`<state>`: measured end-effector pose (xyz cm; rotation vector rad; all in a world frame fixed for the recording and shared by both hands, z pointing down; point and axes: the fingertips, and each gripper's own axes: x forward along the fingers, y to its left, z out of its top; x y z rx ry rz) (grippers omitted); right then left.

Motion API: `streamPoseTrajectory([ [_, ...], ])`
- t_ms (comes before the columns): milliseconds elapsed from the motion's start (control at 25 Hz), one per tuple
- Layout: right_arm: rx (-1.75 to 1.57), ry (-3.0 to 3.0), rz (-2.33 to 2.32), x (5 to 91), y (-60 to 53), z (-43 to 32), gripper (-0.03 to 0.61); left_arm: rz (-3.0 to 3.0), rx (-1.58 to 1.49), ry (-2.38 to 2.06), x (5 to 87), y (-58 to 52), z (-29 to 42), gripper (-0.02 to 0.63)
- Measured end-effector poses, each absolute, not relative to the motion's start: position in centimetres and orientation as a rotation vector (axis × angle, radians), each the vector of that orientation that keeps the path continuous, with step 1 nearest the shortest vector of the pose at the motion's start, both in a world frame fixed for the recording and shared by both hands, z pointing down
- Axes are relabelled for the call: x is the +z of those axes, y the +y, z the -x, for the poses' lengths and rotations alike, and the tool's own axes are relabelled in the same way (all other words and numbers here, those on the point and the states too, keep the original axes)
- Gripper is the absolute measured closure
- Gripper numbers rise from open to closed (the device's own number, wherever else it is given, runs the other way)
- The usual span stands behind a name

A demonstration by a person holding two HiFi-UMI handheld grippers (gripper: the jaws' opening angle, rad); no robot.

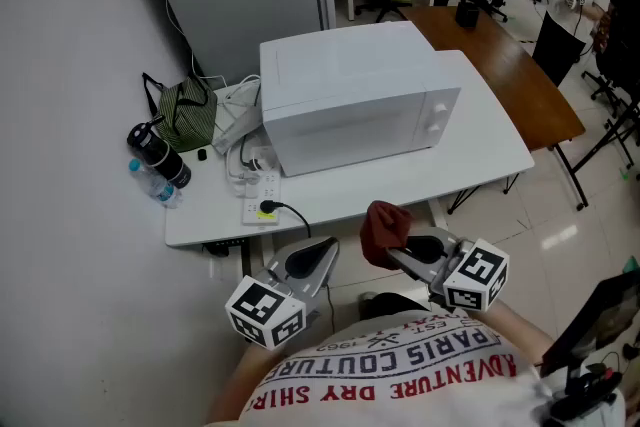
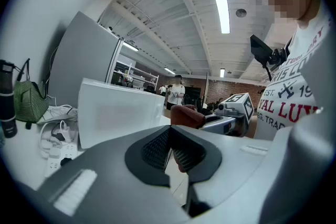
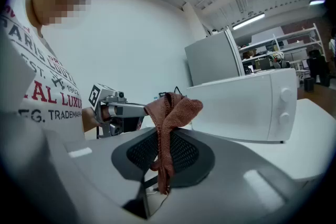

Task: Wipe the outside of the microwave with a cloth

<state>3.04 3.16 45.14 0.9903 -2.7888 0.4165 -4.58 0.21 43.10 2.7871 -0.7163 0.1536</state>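
Two grippers hang short of the counter (image 1: 480, 155), and only one carries anything. Our right gripper (image 1: 397, 251) has its jaws pinched on the rust-brown cloth (image 1: 385, 226), which bunches into a wad above the jaws and trails a strip below them. Our left gripper (image 1: 312, 259) has its jaws pressed together with nothing between them.

The white microwave (image 1: 350, 95) stands ahead of both pairs of jaws, well apart from them, with its door and knobs (image 1: 436, 120) facing us.

To wipe well, we judge that we should lead with the wad, tilting the right gripper so that cloth, not jaw tips, meets the casing. The wad is small, so we would make overlapping strokes and go lightly over the knobs so as not to turn them. The oven may slide under pressure, so our left gripper could brace its side. A power strip (image 1: 262, 200) and cables lie ahead and to the left of the left jaws, and the trailing strip should stay away from them.
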Motion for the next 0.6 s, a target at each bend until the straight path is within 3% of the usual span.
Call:
streamPoseTrajectory([
  [600, 0.469, -2.833, -0.853, 49.3, -6.2, -0.5, 0.535, -2.696, 0.153, -0.857, 42.8, -6.3, 7.3, 0.607],
])
